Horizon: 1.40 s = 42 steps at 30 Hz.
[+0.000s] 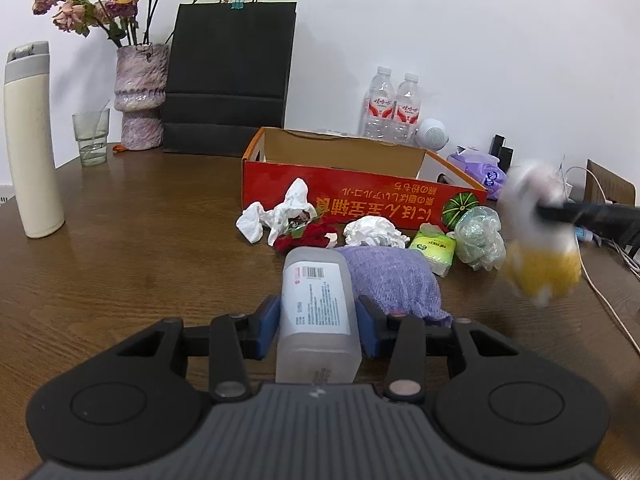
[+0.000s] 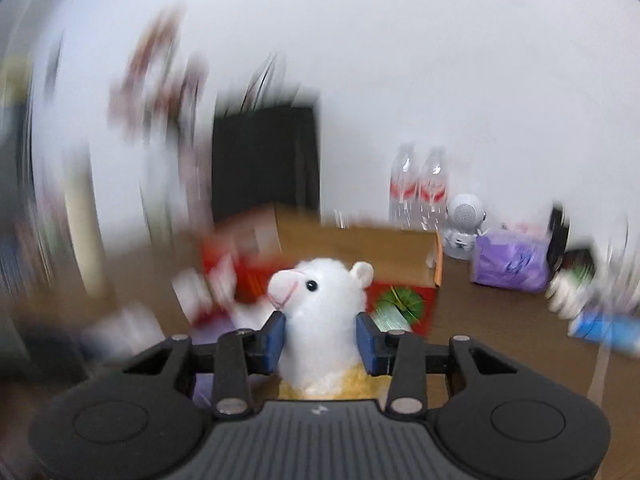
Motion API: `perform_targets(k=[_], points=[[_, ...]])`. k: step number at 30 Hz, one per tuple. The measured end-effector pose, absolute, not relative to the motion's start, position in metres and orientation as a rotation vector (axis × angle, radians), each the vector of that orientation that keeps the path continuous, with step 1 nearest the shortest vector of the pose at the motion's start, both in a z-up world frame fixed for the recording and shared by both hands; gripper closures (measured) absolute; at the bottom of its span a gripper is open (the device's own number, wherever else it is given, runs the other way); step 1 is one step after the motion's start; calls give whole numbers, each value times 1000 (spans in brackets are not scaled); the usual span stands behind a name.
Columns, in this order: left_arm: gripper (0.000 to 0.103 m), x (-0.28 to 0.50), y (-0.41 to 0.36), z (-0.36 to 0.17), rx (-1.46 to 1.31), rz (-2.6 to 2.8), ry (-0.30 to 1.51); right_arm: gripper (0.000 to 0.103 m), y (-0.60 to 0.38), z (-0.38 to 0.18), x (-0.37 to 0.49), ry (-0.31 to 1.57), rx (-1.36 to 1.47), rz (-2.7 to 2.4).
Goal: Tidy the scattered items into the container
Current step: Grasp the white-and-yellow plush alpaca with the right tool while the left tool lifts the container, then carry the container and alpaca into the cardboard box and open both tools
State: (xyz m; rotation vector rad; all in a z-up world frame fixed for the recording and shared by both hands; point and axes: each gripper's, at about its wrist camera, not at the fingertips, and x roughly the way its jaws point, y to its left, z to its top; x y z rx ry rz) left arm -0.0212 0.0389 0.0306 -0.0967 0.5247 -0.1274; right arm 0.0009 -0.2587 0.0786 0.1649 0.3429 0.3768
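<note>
The left gripper [image 1: 318,330] has its jaws clenched on a translucent bottle [image 1: 316,316], label up, low over the worktop [image 1: 140,272]. The right gripper [image 2: 322,344] grips a white plush alpaca [image 2: 324,304] by the neck, clear of the worktop; its surroundings are blurred. Beyond the bottle lie a purple cloth [image 1: 394,280], crumpled tissues [image 1: 374,232] and a green packet [image 1: 434,248], just before the red box [image 1: 360,192] near the far edge.

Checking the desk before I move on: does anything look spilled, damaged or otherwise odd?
Nothing spilled or broken. The red cardboard box has its printing upside down from this side, and crumpled tissues lie scattered before it.
</note>
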Motion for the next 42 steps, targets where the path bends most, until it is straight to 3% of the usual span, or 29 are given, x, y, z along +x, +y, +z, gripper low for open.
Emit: perform_targets(k=[3, 11, 13, 14, 16, 18, 21, 24, 25, 26, 27, 34, 39, 42], points=[[61, -23, 37, 31, -85, -125, 525, 66, -289, 56, -4, 390, 386, 325], [54, -20, 28, 28, -56, -139, 530, 64, -269, 42, -17, 449, 258, 255], [51, -20, 28, 29, -56, -144, 531, 52, -263, 43, -11, 470, 275, 263], [46, -20, 28, 29, -53, -147, 531, 50, -260, 44, -9, 464, 295, 273], [38, -18, 28, 28, -52, -152, 538, 35, -251, 45, -3, 429, 313, 277], [39, -16, 28, 27, -56, -152, 553, 29, -239, 45, 8, 427, 287, 248], [46, -13, 27, 27, -50, -162, 573, 35, -221, 43, 23, 478, 235, 229], [43, -12, 29, 26, -51, -181, 595, 60, -210, 42, 23, 508, 154, 233], [44, -12, 30, 27, -50, -184, 593, 61, -208, 43, 19, 507, 129, 226], [56, -12, 30, 27, -49, -182, 589, 62, -206, 44, 13, 500, 102, 213], [60, -12, 30, 28, -46, -171, 585, 63, -205, 45, 7, 493, 79, 204], [62, -37, 28, 36, -37, -132, 483, 64, -216, 58, -22, 487, 73, 221], [62, -26, 33, 83, -89, -152, 340, 64, -227, 104, -13, 378, 136, 243], [62, 20, 31, 122, -77, -185, 284, 64, -232, 140, 24, 308, 130, 252]])
